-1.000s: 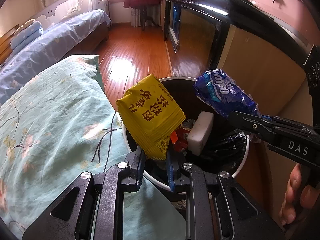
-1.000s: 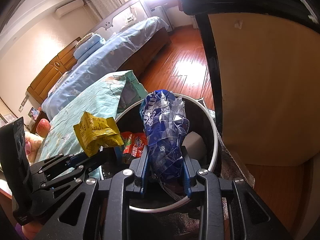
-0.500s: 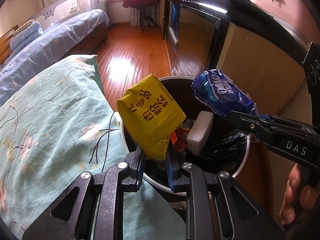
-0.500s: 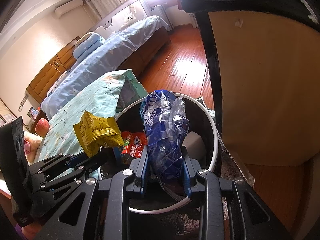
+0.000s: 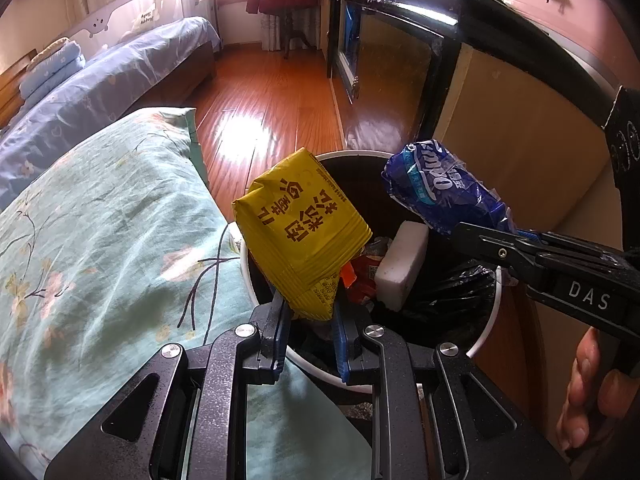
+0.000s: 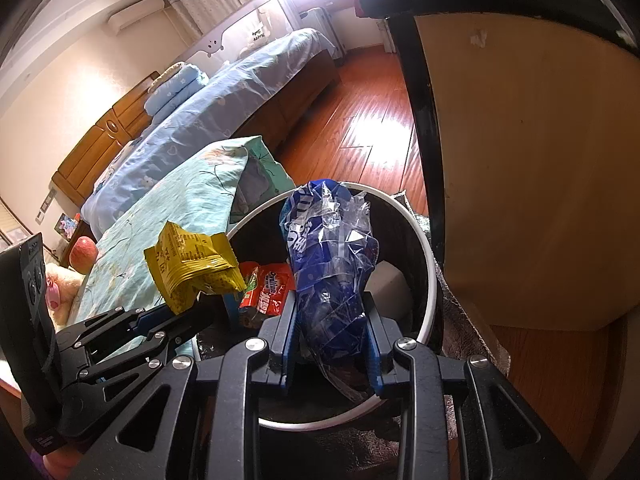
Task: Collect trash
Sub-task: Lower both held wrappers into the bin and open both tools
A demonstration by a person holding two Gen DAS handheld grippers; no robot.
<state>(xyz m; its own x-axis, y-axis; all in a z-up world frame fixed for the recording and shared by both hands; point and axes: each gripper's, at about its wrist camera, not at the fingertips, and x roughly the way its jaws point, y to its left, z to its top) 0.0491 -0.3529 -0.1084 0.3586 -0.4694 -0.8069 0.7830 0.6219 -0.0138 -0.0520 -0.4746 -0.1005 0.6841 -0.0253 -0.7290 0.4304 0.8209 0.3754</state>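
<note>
My left gripper (image 5: 309,312) is shut on a yellow snack packet (image 5: 300,232) and holds it over the near rim of a round white-rimmed trash bin (image 5: 490,322) lined with a black bag. My right gripper (image 6: 330,330) is shut on a crumpled blue plastic wrapper (image 6: 332,264), also over the bin (image 6: 428,276). In the right wrist view the left gripper (image 6: 212,300) and the yellow packet (image 6: 188,268) are at the left. In the left wrist view the right gripper (image 5: 464,228) holds the blue wrapper (image 5: 440,188) at the right.
The bin holds a white block (image 5: 400,268) and a red wrapper (image 6: 266,292). A bed with a teal floral cover (image 5: 100,232) touches the bin on the left. A wooden cabinet panel (image 6: 532,160) stands right of it. Wood floor (image 5: 260,120) lies beyond.
Both grippers keep their hold over the bin. The blue wrapper in the right gripper has shifted slightly left in the left wrist view.
</note>
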